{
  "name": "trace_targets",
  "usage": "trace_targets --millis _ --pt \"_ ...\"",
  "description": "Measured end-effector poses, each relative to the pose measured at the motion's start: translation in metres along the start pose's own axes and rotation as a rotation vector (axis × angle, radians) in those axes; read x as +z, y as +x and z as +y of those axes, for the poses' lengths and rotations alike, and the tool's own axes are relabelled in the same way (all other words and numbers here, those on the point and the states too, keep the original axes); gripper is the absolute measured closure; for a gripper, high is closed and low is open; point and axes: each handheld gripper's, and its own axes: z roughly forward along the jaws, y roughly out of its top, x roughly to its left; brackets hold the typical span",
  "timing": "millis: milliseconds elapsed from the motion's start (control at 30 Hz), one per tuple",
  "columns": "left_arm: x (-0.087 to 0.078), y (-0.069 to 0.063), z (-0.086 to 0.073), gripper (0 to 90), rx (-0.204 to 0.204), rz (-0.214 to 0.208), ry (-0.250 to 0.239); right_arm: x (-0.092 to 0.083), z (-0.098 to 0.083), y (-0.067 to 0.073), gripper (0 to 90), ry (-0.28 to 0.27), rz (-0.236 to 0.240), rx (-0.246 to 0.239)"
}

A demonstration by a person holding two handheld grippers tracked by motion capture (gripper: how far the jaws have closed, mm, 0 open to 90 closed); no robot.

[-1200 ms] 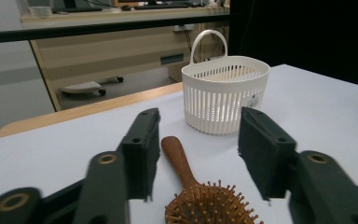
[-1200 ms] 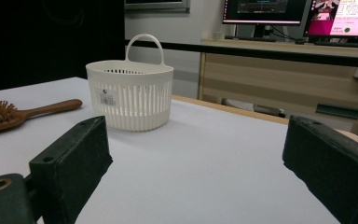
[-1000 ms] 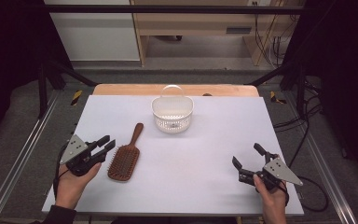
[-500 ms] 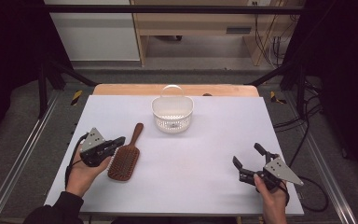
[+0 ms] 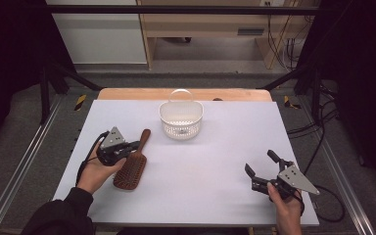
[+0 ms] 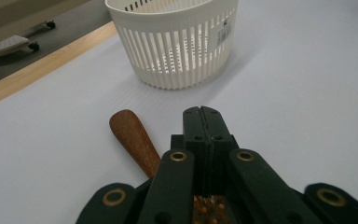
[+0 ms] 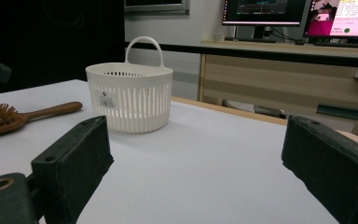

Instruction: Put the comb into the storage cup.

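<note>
Hairbrush (image 5: 132, 166) lengthwise, handle toward basket (image 5: 181, 119)

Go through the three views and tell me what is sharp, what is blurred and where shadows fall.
High view: even light, soft overall, dark surroundings beyond the table. Left gripper view: the basket is sharp with a soft shadow at its base; the closed left gripper and hairbrush look blurred. Right gripper view: the basket is crisp, the right gripper soft, the monitors glare.

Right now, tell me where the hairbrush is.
In the high view the hairbrush lies on the left part of the white table, its handle pointing toward the white basket, with the left claw shut just above its neck.
</note>
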Motion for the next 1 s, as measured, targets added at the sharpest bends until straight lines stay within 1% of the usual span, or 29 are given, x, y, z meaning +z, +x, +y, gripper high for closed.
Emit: trace_targets --millis 100,133,167,200,233,267,333,367,400,433,467,500,533,600,700,767,967,1000 --pt "0.007 0.000 0.002 89.7 0.019 -0.012 0.028 -0.001 0.000 -0.001 8.0 -0.001 -0.002 0.000" --pt "0.007 0.000 0.002 89.7 0.019 -0.012 0.028 -0.001 0.000 -0.001 8.0 -0.001 -0.002 0.001" --pt "0.011 0.002 0.001 89.7 0.024 -0.020 0.042 -0.001 0.000 -0.001 8.0 -0.001 -0.003 0.001" --pt "0.011 0.002 0.001 89.7 0.024 -0.020 0.042 -0.001 0.000 -0.001 8.0 -0.001 -0.003 0.001" --pt "0.016 0.004 0.000 89.7 0.025 -0.028 0.059 0.000 -0.001 -0.001 8.0 0.002 -0.002 0.001" --pt "0.019 0.006 -0.001 89.7 0.023 -0.030 0.069 0.000 -0.001 -0.001 8.0 0.003 -0.002 0.001" --pt "0.021 0.007 -0.002 89.7 0.023 -0.028 0.073 0.000 -0.001 -0.001 8.0 0.005 -0.003 -0.001" --pt "0.025 0.011 -0.004 89.7 0.009 -0.036 0.082 0.000 -0.001 -0.001 8.0 0.006 -0.003 -0.002" --pt "0.025 0.011 -0.004 89.7 0.009 -0.036 0.082 0.000 -0.001 -0.001 8.0 0.006 -0.003 -0.002" --pt "0.030 0.012 -0.005 89.7 0.012 -0.044 0.098 0.000 -0.001 -0.001 8.0 0.006 -0.001 -0.001" --pt "0.030 0.012 -0.005 89.7 0.012 -0.044 0.098 0.000 -0.001 -0.001 8.0 0.006 -0.001 -0.001" --pt "0.036 0.014 -0.007 89.7 0.015 -0.052 0.112 0.000 -0.001 -0.001 8.0 0.007 0.001 0.000" --pt "0.036 0.014 -0.007 89.7 0.015 -0.052 0.112 0.000 -0.001 -0.001 8.0 0.007 0.001 0.001" --pt "0.043 0.018 -0.009 89.7 0.015 -0.053 0.134 0.000 -0.001 -0.001 8.0 0.008 0.002 0.003" --pt "0.048 0.023 -0.010 89.7 0.006 -0.055 0.148 0.000 -0.002 -0.001 8.0 0.010 0.002 0.003" --pt "0.051 0.026 -0.010 89.7 0.000 -0.069 0.157 0.000 -0.002 -0.001 8.0 0.012 0.002 0.003" --pt "0.057 0.029 -0.012 89.7 0.010 -0.076 0.182 0.000 -0.003 -0.002 8.0 0.013 0.002 0.005" --pt "0.060 0.029 -0.015 89.7 0.009 -0.077 0.199 0.000 -0.003 -0.002 8.0 0.015 0.002 0.005"
